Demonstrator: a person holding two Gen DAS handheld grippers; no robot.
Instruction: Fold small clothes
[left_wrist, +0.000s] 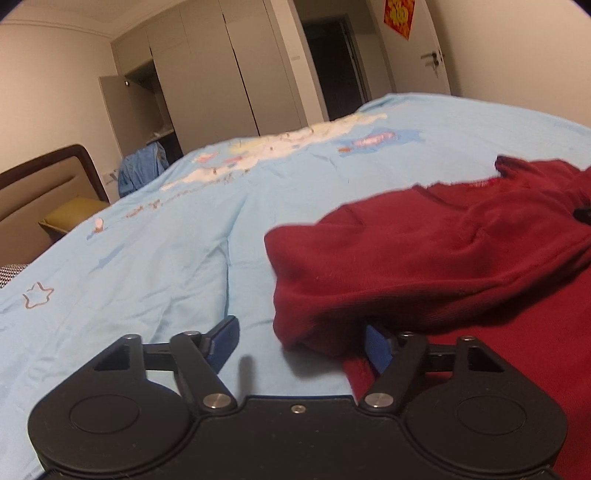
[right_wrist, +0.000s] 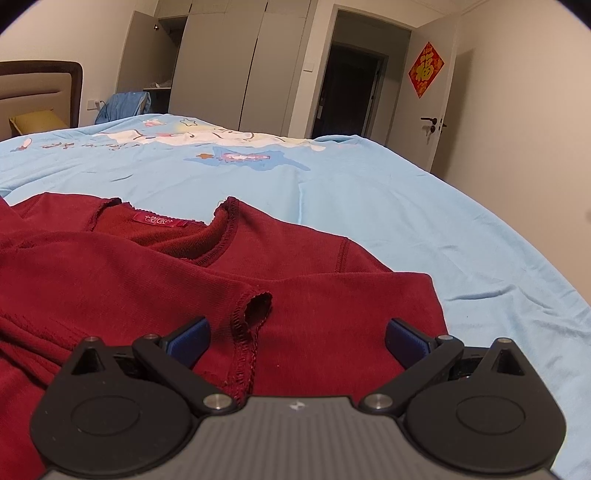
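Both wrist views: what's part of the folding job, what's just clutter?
Job:
- red top, lying partly folded on the light blue bedspread
- left claw, open
- right claw, open, cuff between its fingers

Lying about:
- blue garment by the wardrobe
- headboard
- red door decoration

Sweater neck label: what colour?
Bright red with pale lettering, on the dark red sweater; neck label shows best in right wrist view.

Dark red top (right_wrist: 303, 295): matt ribbed knit cloth, overlocked seams, woven neck label (right_wrist: 159, 220). Bedsheet (left_wrist: 147, 273) ahead: smooth, creased pale-blue cotton-like cloth. Left gripper (left_wrist: 301, 343) and right gripper (right_wrist: 297, 338): matt black plastic, bright metal pivots, blue pads (right_wrist: 190, 341).
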